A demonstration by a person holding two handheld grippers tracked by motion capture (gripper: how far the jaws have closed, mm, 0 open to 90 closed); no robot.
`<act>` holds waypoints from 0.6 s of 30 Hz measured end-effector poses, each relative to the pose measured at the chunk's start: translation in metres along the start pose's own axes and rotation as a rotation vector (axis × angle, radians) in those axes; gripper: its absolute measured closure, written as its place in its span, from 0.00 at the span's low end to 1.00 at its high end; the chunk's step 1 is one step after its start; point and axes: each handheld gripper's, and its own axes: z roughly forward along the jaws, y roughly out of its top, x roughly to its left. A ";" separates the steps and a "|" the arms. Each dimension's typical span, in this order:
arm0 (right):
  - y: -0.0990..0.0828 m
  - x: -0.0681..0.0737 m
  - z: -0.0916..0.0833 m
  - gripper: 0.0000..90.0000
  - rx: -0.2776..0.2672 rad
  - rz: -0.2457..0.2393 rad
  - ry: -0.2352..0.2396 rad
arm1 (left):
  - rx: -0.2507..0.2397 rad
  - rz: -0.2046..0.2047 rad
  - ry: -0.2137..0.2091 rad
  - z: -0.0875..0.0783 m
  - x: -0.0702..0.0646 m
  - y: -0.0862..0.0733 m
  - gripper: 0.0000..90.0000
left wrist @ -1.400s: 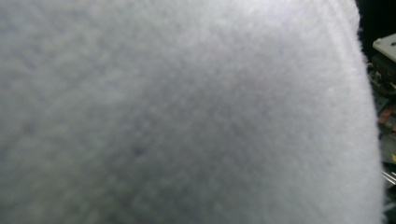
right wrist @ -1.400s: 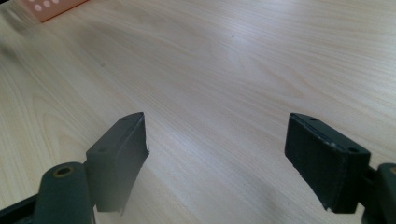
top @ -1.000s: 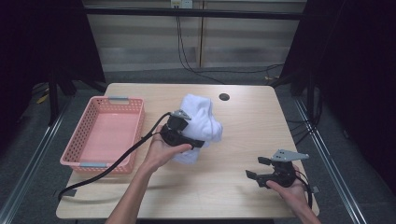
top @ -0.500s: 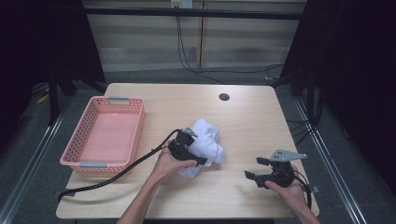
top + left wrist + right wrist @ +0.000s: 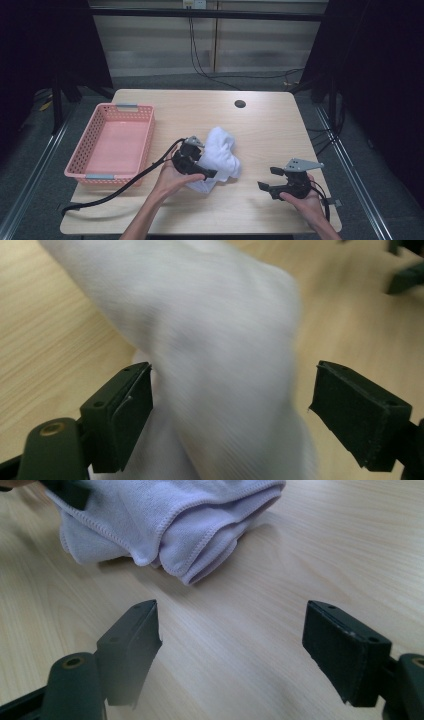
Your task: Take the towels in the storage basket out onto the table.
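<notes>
White cloth [image 5: 220,157] now bunched on table [image 5: 280,130] near centre, lowered from a second ago — left claw [image 5: 200,167] jaws just spread, cloth between but unpinched. Right claw [image 5: 272,180] spread, empty, nearby. Pink basket [image 5: 90,165] awaits — likely release.

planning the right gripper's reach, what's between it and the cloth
Bare wooden table, seen in the right gripper view: nothing lies between the right gripper and the cloth.

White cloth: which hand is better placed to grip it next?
Probably left. The left tool has just opened with the white cloth between its jaws; the right tool sits open, apart on the table.
</notes>
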 end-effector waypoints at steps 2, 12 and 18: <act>0.003 0.000 0.003 0.27 0.005 -0.004 0.006 | -0.017 -0.016 0.015 -0.012 -0.002 -0.008 0.27; 0.017 0.005 0.017 0.43 0.015 -0.026 0.015 | -0.037 0.002 0.051 -0.056 -0.038 -0.048 0.47; 0.035 0.007 0.043 0.63 0.025 -0.055 0.041 | -0.070 0.002 0.089 -0.045 -0.039 -0.052 0.58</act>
